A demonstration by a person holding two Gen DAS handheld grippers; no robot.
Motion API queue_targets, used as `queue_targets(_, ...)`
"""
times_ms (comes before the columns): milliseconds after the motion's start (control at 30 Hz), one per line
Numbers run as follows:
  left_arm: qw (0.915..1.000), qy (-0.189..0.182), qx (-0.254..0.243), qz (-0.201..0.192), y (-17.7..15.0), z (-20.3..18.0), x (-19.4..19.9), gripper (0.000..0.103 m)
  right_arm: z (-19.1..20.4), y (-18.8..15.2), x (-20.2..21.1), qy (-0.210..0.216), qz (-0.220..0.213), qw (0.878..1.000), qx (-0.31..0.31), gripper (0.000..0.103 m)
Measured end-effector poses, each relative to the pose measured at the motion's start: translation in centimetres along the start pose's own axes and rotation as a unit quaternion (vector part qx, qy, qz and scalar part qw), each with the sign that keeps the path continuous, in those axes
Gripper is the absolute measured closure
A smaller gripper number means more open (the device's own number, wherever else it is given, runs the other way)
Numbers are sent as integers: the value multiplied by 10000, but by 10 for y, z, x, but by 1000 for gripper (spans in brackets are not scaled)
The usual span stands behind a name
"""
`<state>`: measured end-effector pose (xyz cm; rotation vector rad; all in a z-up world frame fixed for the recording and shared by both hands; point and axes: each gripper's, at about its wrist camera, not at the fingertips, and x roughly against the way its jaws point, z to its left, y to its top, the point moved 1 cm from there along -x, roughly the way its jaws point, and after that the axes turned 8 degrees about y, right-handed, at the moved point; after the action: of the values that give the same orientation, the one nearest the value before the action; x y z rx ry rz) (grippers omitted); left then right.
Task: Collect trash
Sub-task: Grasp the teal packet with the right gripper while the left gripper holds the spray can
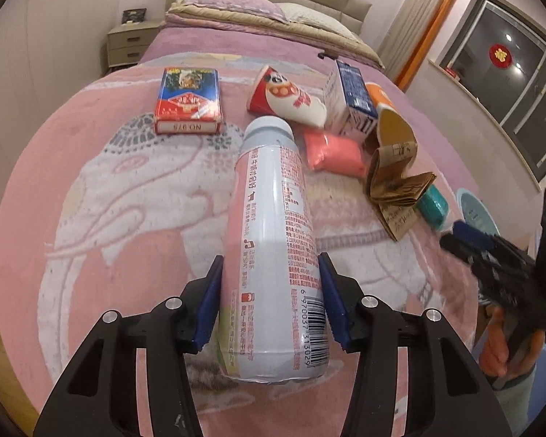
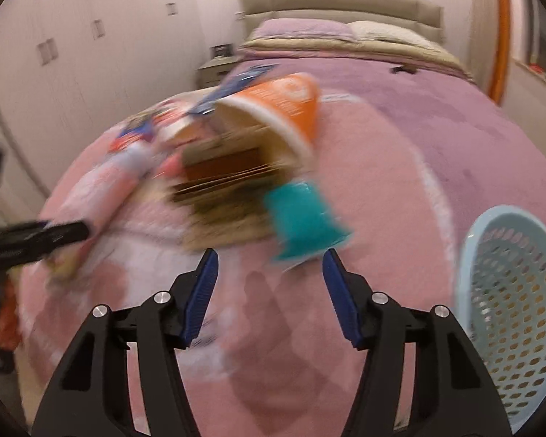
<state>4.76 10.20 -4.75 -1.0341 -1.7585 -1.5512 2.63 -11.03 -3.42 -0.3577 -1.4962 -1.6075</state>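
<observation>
My left gripper (image 1: 271, 273) is shut on a pale blue and pink plastic bottle (image 1: 273, 240), its blue pads pressing both sides near the base. Trash lies on the pink bed blanket beyond it: a red and blue card box (image 1: 187, 100), a red and white paper cup (image 1: 285, 96), a blue and white carton (image 1: 351, 100), a pink packet (image 1: 333, 153), folded brown cardboard (image 1: 396, 178) and a teal wrapper (image 1: 433, 205). My right gripper (image 2: 271, 276) is open and empty, just in front of the teal wrapper (image 2: 304, 220) and an orange cup (image 2: 284, 109). The right view is blurred.
A light blue perforated basket (image 2: 513, 306) stands at the right edge of the bed. Pillows and a headboard (image 2: 340, 7) lie at the far end. A bedside drawer unit (image 1: 129, 43) stands at the left. My right gripper shows in the left view (image 1: 491, 255).
</observation>
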Motion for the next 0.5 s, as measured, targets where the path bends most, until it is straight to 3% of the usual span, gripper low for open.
queue_targets(67,10000,-27,11,5,-2,0,0,55,8,-8,8,-29,-81,9999,108,47)
queue_targets(267,9999,57,60,-151,9,-3,-2,51,-17,7,18,-745,-405,9964,-50,46)
queue_targets(333,9998,116,68,-137,11,-5,-6,45,-26,15,11,-759,-383,9964,-50,39)
queue_targets(500,9996,262,71,-64,12,-8,-18,47,-31,19,-12,-684,-103,9976,45,38)
